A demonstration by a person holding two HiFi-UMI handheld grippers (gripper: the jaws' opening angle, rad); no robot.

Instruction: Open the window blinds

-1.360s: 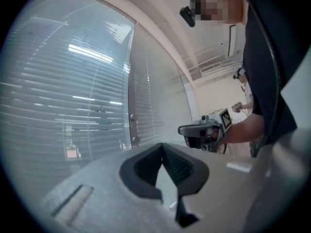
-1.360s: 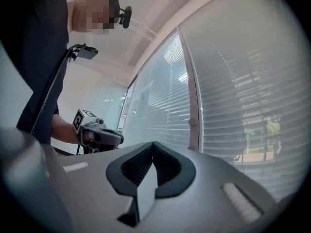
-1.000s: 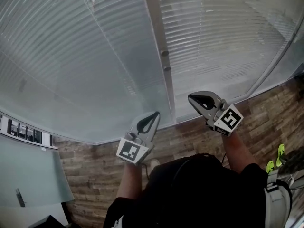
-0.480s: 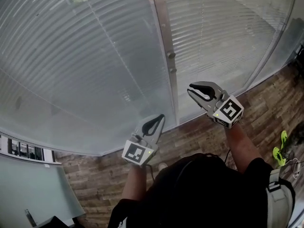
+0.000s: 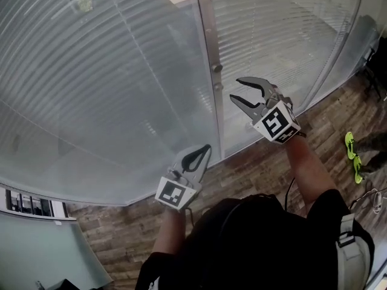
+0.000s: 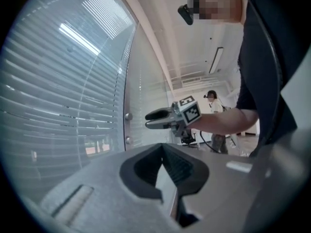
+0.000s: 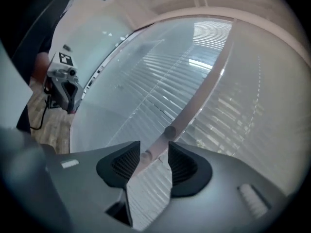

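Grey slatted blinds (image 5: pixel 115 71) hang behind glass on both sides of a pale upright post (image 5: pixel 207 53). Two small round knobs (image 5: pixel 216 69) sit on that post, one above the other. My right gripper (image 5: pixel 234 90) is held level just right of the knobs; its jaws are opening and nothing is pressed between them. In the right gripper view the lower knob (image 7: pixel 145 155) shows in the gap ahead of the right gripper (image 7: pixel 149 160). My left gripper (image 5: pixel 204 150) hangs lower, in front of the left pane, shut and empty, as the left gripper view (image 6: pixel 163 148) also shows.
A wood-plank floor (image 5: pixel 260 168) runs along the foot of the curved glass wall. Yellow-green shoes (image 5: pixel 351 144) lie at the right. A pale glass tabletop (image 5: pixel 42 246) stands at the lower left. A person (image 6: pixel 213 97) stands far back in the room.
My right gripper rose toward the post's knobs, rolled, and went from shut to open. The left gripper barely moved.
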